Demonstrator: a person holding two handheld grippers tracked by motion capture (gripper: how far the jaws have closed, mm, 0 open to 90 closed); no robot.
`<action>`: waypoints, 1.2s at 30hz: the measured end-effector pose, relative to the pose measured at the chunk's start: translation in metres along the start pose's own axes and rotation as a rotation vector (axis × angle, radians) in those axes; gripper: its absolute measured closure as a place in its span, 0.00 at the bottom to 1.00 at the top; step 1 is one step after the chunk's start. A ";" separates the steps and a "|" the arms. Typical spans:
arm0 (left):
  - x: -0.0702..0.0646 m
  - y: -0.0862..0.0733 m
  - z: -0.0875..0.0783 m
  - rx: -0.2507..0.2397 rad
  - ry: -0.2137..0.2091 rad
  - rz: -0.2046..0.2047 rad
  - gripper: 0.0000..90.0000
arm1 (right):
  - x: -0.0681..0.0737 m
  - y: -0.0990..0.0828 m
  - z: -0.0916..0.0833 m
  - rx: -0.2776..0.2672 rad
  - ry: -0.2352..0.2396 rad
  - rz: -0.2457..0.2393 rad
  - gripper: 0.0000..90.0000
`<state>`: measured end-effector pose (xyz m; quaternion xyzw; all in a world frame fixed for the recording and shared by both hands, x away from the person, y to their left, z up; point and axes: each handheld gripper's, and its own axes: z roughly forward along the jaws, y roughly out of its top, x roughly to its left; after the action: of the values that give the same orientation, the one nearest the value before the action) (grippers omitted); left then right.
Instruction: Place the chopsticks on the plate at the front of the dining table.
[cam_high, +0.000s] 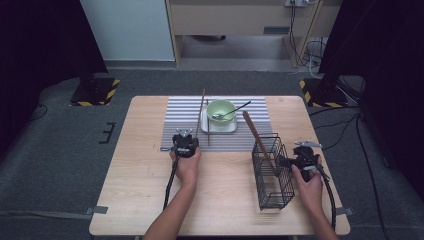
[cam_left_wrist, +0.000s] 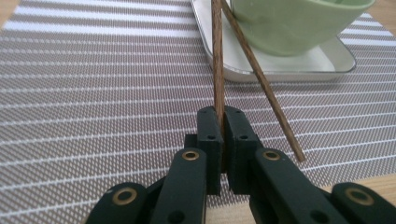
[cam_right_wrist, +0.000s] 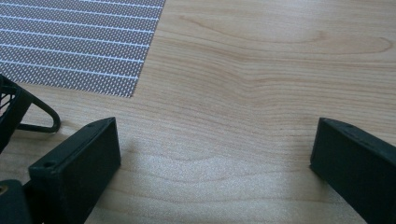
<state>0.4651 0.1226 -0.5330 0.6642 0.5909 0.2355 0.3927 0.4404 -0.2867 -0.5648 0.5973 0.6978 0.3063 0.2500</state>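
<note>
With the left gripper (cam_left_wrist: 219, 122) pinching one wooden chopstick (cam_left_wrist: 217, 60) near its lower end, I read the work in hand as clearing the place setting into the wire basket (cam_high: 272, 172). Its jaws are pressed onto the stick, which rises steeply from the grip over the striped placemat (cam_left_wrist: 93, 93). A second chopstick (cam_left_wrist: 266, 86) lies just beside it, its far end resting on the white tray (cam_left_wrist: 289, 70) under the green bowl (cam_left_wrist: 299, 23). One brown stick (cam_high: 257, 137) already leans in the basket, and a spoon (cam_high: 231, 111) rests in the bowl.

The right gripper (cam_right_wrist: 212, 154) has its jaws spread wide over bare table (cam_right_wrist: 261, 70), next to the basket and holding nothing.

Risks I judge from here:
- The grip sits close to the stick's end. The long free length may pivot between the pads during transfer.
- A swinging tip may strike the bowl or nudge the second chopstick off the tray.
- The basket is light and unsteadied. A sideways push on insertion may tip it.
</note>
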 end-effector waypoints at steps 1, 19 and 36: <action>0.000 0.002 -0.001 -0.005 0.000 0.001 0.95 | 0.000 0.000 0.000 0.000 0.000 0.000 0.02; 0.000 0.000 0.010 0.025 0.016 -0.007 0.95 | 0.000 0.000 0.000 0.000 0.000 0.000 0.02; -0.002 -0.004 0.014 0.040 0.010 -0.006 0.95 | 0.000 0.000 0.000 0.000 0.000 0.000 0.02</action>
<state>0.4735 0.1175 -0.5442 0.6689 0.5994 0.2260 0.3771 0.4404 -0.2867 -0.5649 0.5974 0.6978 0.3063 0.2499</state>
